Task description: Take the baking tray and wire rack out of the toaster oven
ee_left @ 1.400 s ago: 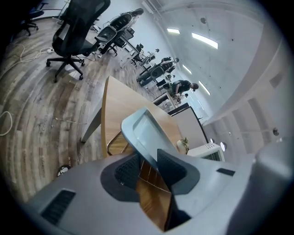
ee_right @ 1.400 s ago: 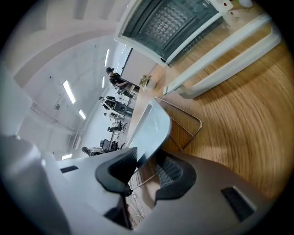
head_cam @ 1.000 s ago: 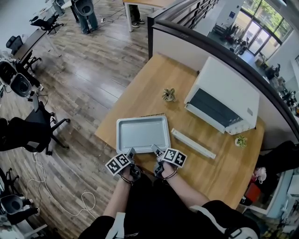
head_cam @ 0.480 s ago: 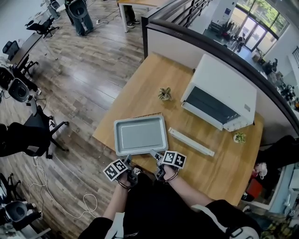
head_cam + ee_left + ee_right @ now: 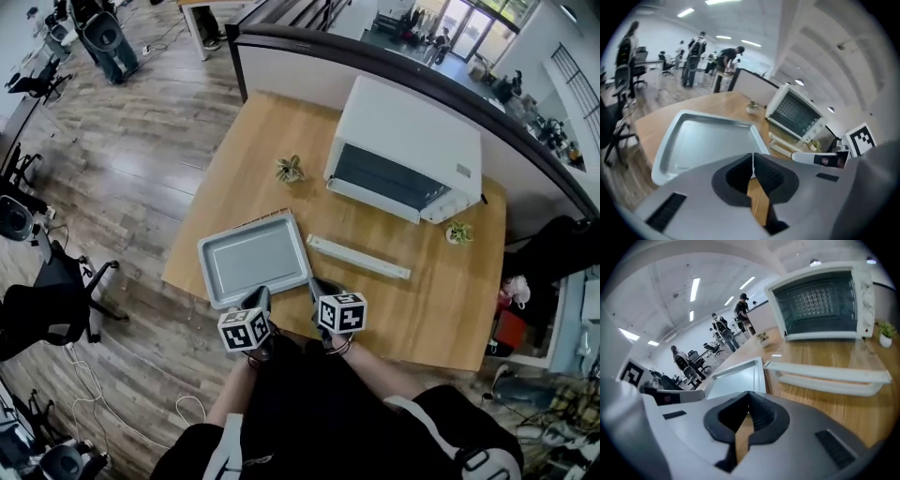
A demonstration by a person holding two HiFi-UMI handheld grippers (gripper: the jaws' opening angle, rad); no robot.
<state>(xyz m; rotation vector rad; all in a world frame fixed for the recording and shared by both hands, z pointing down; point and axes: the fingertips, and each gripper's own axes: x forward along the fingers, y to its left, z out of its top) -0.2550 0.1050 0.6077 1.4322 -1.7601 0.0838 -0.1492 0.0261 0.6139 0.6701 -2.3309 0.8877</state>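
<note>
Now baking tray (image 5: 253, 258) lies at counter (image 5: 441, 309) front edge, left tool (image 5: 257, 298) and right tool (image 5: 316, 287) closed empty; next likely open toaster oven (image 5: 403, 150) for wire rack.

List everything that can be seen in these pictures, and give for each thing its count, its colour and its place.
table: one, light wood, under all the items
toaster oven: one, white, dark glass door shut, far right of the table
baking tray: one, grey, empty, near edge of the table
long narrow piece: one, white, between tray and oven
potted plants: two, green, one left of the oven, one at its right front corner
office chairs: several, black, on the floor at left
people: a few, far off
left gripper: grey, jaws shut, empty, by the tray
right gripper: grey, jaws shut, empty, beside it
</note>
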